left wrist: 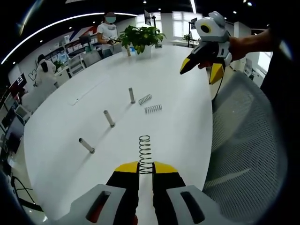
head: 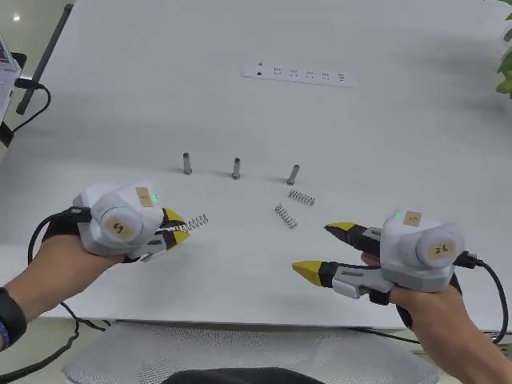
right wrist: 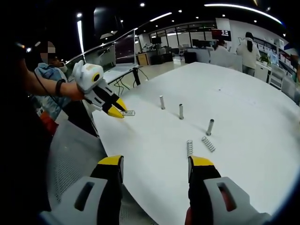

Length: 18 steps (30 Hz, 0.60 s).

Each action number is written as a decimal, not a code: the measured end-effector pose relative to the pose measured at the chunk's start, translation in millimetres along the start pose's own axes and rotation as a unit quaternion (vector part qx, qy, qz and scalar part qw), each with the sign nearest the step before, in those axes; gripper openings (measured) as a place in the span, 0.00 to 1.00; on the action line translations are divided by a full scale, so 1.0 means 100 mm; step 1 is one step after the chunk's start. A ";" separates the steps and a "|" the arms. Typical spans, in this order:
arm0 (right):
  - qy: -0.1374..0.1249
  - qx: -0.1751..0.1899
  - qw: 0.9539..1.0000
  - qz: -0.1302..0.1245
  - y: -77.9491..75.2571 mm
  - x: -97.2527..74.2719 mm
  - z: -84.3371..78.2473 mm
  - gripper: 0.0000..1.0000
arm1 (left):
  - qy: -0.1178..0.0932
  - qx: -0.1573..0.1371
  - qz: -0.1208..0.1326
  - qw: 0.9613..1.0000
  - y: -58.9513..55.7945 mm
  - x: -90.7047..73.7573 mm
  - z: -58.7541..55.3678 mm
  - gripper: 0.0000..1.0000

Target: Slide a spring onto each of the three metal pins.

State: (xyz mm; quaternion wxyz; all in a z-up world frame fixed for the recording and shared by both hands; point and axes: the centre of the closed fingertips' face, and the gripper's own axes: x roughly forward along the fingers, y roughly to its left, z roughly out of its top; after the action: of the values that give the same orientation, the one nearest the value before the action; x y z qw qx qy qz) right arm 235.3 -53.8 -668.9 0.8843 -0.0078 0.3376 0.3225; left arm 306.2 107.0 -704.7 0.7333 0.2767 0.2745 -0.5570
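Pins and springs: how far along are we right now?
Done: nothing yet. The left pin, middle pin and right pin are all bare. In hand: the left gripper is shut on one spring, short of the pins. Left: thread that one, then the far loose spring and near loose spring lying by the right pin. The right gripper is open and empty.

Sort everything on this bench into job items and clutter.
Job: left pin, middle pin, right pin, held spring, far loose spring, near loose spring, left gripper, right gripper.
Lying about: power strip, plant.
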 end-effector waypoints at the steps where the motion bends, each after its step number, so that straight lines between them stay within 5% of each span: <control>1: 0.000 0.003 1.000 0.002 0.00 0.01 -0.01 0.55 | -0.001 0.002 0.000 1.000 -0.02 -0.01 0.01 0.02; 18: -0.010 -0.014 0.999 0.049 0.20 0.18 0.13 0.49 | -0.017 0.059 -0.025 0.998 -0.38 0.02 0.35 0.02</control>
State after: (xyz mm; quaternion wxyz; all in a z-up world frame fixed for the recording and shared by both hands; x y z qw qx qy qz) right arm 241.4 -24.4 -665.9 0.8705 -0.0001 0.3243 0.3702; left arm 273.4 72.4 -686.0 0.7059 0.3034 0.2353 -0.5952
